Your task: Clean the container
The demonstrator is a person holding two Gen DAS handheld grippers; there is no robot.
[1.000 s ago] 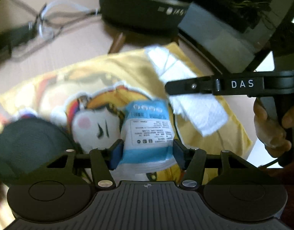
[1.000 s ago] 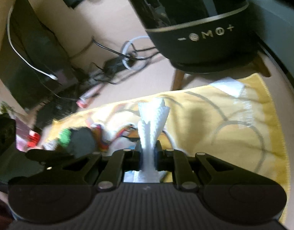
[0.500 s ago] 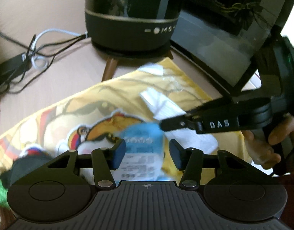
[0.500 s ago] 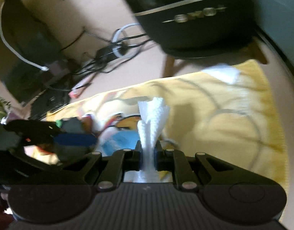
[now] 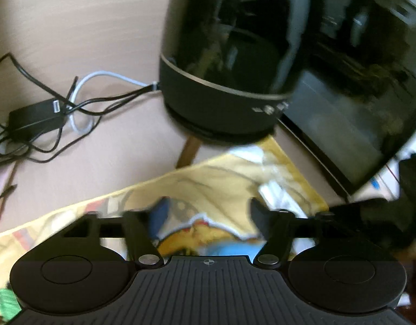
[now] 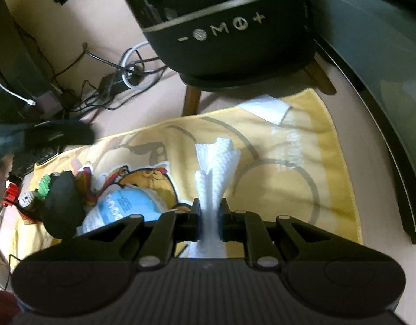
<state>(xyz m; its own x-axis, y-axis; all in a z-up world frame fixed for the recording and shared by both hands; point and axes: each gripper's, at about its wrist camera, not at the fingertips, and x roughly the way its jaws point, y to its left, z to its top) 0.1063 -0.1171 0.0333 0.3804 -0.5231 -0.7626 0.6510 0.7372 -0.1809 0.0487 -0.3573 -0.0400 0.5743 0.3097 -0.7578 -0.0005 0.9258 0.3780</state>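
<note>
White tissue (image 6: 217,162) upright, lengthwise forward

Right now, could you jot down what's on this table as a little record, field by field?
Surface: yellow cartoon towel on a beige table
Left gripper: jaws opening, nothing between them
Right gripper: shut on a white tissue
Tissue pack: blue and white, lying on the towel
Dark container: left end of the towel, beside the pack
Behind the towel: black appliance on wooden legs
Far left: tangled cables
</note>
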